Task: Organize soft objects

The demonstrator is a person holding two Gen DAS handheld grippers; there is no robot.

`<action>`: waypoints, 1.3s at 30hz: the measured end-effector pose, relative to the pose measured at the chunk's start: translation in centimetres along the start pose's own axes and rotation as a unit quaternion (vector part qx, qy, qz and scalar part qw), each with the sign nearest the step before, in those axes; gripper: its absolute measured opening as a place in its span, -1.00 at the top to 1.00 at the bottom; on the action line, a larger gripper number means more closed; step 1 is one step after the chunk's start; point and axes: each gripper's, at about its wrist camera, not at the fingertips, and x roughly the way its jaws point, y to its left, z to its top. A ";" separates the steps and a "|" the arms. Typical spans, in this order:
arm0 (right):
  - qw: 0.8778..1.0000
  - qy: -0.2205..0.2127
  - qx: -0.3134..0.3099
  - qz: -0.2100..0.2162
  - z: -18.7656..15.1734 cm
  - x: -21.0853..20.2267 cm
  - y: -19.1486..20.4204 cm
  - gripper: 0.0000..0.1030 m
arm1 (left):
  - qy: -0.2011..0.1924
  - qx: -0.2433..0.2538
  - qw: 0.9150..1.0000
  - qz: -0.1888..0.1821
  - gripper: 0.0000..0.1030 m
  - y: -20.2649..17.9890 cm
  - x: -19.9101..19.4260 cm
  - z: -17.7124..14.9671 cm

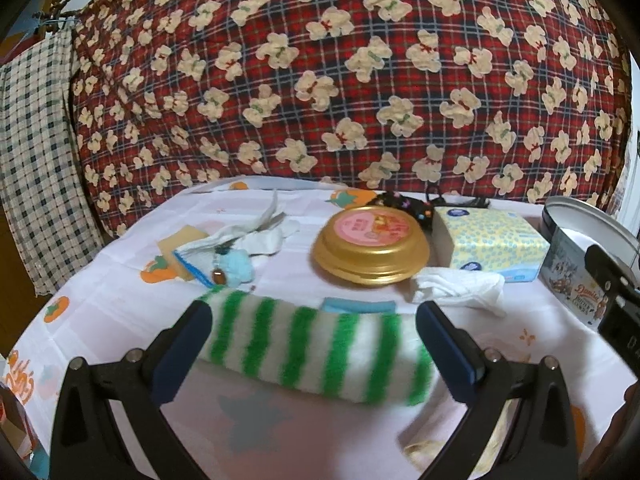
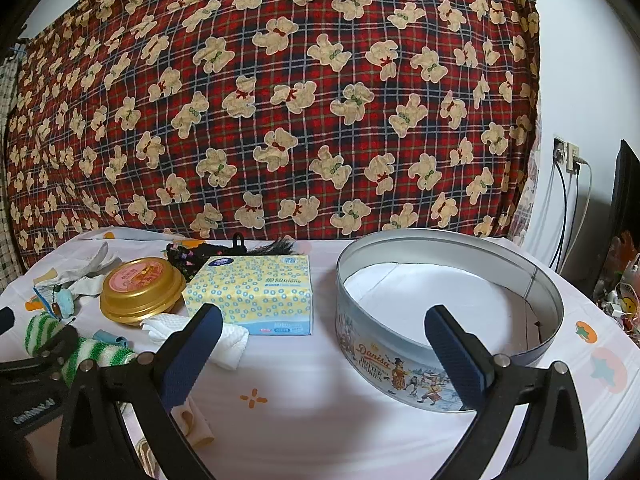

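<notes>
The left gripper hovers low over the tabletop with its fingers spread wide, one on either side of a green-and-white striped sock. The sock lies rolled and crosswise between them, and neither finger seems to press into it, though the picture is a little blurred there. A small blue piece peeks out just behind the sock, at 12 o'clock from it.

Further back on the pale printed cloth, at about 11 o'clock from the sock, sits a loose heap of white socks with a light blue fluffy one on its near side. A gold round tin with a pink label stands at 12 o'clock, a yellow dotted tissue pack just to its right, and a crumpled white cloth lies in front of the two.

The right gripper is also released, fingers apart and holding nothing. It hangs in front of an open Danisa cookie tin, whose white-lined inside has nothing in it; one finger overlaps the tin's near wall in the picture. From this side the striped sock shows at 9 o'clock, partly behind the left gripper. A red plaid blanket with bears hangs behind everything.
</notes>
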 end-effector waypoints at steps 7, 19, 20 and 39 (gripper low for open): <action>0.999 0.001 0.003 0.036 0.1 0.0 0.2 -0.99 | 0.003 -0.004 0.999 0.038 -1.00 5.4 -1.0 -0.7; 0.996 0.025 0.005 0.087 0.2 0.3 0.2 -0.85 | 0.030 -0.027 0.998 0.047 -1.00 9.3 -0.6 -2.1; 0.995 0.035 0.001 0.095 0.1 0.4 0.3 -0.74 | 0.031 -0.029 0.998 0.044 -1.00 9.4 -0.5 -2.1; 0.953 0.224 0.016 0.206 -3.4 0.7 4.1 -0.52 | 0.037 0.004 0.999 0.019 -0.98 9.4 -0.7 -2.5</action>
